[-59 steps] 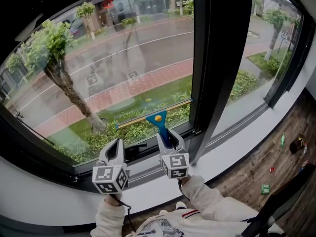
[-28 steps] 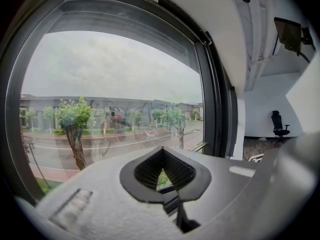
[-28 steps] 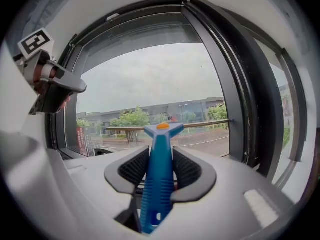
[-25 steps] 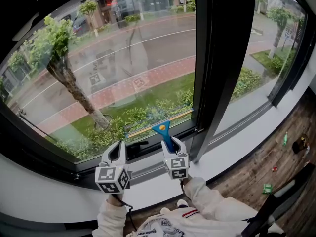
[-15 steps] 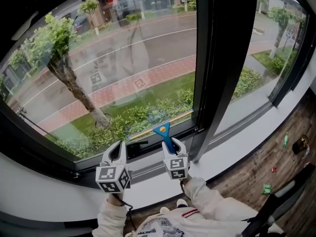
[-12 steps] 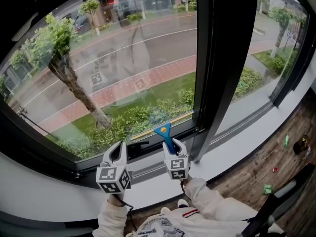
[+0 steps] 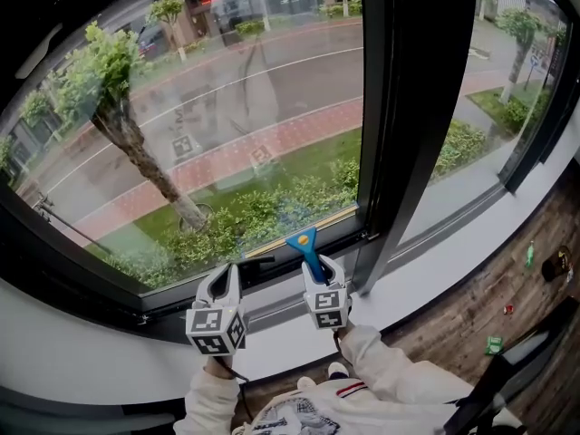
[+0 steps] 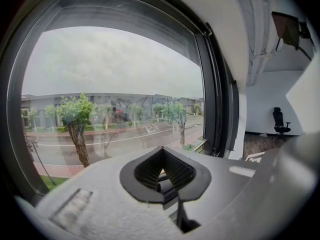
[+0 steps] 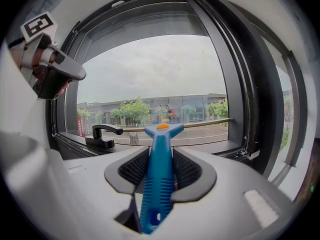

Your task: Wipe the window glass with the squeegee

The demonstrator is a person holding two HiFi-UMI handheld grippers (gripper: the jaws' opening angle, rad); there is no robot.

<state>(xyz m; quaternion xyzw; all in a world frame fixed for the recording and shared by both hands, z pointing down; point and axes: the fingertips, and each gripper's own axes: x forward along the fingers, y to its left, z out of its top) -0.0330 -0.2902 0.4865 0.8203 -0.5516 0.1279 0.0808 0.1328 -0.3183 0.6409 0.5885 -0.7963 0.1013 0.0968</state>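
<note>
The blue squeegee [image 7: 306, 247] stands upright with its blade low on the window glass [image 7: 227, 125], close to the bottom frame. My right gripper [image 7: 316, 270] is shut on its ribbed handle [image 9: 159, 174]; in the right gripper view the head with an orange dot [image 9: 162, 128] rests against the pane. My left gripper [image 7: 224, 282] hovers a short way to the left, just in front of the lower frame. Its jaws [image 8: 162, 156] are shut with nothing between them. It also shows at the upper left of the right gripper view [image 9: 50, 69].
A black window handle [image 7: 258, 263] sits on the lower frame between the two grippers. A thick black mullion [image 7: 408, 107] rises right of the squeegee, with a second pane beyond it. A white sill [image 7: 435, 261] runs below. Small items lie on the wooden floor [image 7: 507, 297].
The squeegee has slid down the glass from mid-lower pane to the bottom edge. The left gripper has drifted slightly right and lower, staying shut.
</note>
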